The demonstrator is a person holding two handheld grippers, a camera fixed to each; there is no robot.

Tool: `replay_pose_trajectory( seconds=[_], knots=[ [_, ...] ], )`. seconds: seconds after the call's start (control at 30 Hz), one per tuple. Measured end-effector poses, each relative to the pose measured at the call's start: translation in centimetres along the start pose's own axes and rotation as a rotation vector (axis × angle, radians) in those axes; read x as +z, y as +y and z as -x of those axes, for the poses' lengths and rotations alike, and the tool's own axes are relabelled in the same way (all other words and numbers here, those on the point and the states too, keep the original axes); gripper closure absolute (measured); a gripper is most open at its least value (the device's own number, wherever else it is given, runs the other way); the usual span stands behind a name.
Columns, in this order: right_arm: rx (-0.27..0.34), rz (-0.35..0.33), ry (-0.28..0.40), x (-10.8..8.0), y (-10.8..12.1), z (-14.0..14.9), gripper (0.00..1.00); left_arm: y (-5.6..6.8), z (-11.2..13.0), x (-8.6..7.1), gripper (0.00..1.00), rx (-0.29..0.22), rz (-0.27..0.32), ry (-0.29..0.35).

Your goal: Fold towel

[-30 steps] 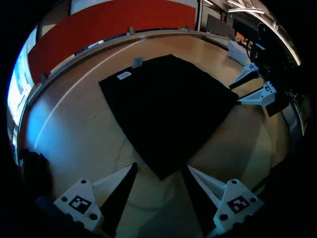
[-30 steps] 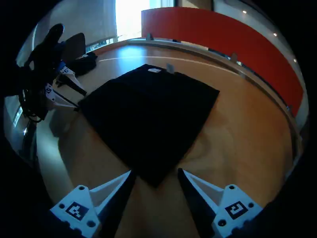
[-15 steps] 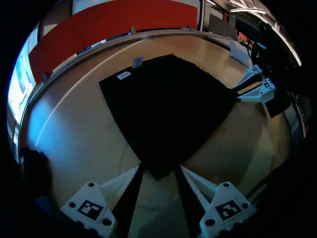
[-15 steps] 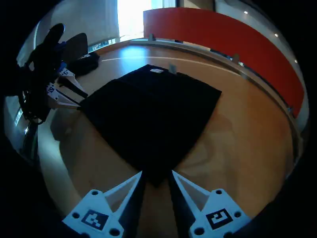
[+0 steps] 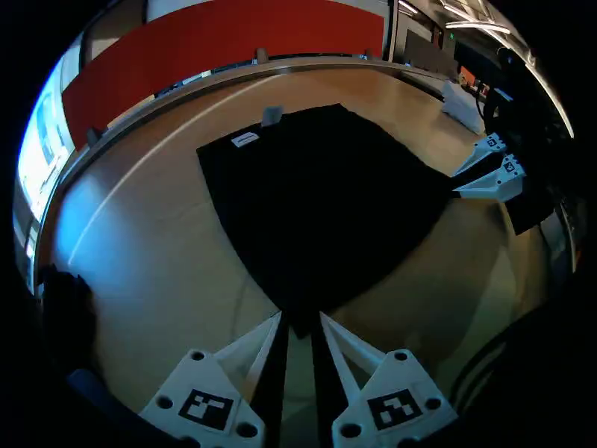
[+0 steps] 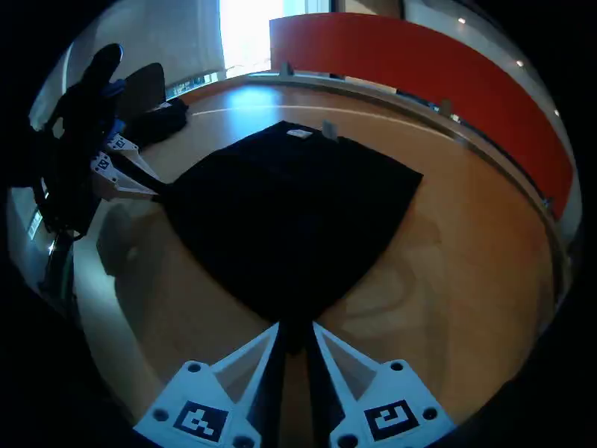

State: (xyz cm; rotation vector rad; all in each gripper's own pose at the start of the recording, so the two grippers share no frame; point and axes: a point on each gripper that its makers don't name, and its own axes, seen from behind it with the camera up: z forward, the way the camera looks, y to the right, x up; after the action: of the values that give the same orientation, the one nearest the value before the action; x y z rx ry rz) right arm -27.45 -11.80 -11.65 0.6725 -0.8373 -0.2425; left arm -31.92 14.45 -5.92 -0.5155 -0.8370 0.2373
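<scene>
Wooden desk [image 5: 149,246] carries a black towel [image 5: 321,194], spread flat ahead. Its two nearest corners sit clamped in the left tongs [image 5: 298,337] and the right tongs [image 6: 295,342]. It looks soft, light and limp, so corners are the right hold and the middle will likely sag.

This looks like an office or meeting room, not a home. A broad wooden table [image 5: 142,246] with a smooth, shiny top takes up the middle. Along its far edge runs a long red wall panel [image 5: 224,37], with a bright window [image 6: 250,30] beside that. Strip lights [image 5: 477,22] run across the ceiling above the table, and what looks like a dark chair back [image 6: 145,82] stands at one end.
</scene>
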Motion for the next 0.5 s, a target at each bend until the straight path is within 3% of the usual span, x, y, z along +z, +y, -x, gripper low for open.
replay_pose_trajectory(
  seconds=[0.2,0.5],
  knots=[
    [0.017,0.002,0.014,-0.6,0.1,-0.6,0.85,0.7,-0.2,-0.4,0.84,-0.02,0.018,-0.005],
    [0.011,0.009,0.036,-3.0,0.5,-1.8,0.85,1.5,-1.4,-2.5,0.84,-0.065,0.022,0.008]
  ],
)
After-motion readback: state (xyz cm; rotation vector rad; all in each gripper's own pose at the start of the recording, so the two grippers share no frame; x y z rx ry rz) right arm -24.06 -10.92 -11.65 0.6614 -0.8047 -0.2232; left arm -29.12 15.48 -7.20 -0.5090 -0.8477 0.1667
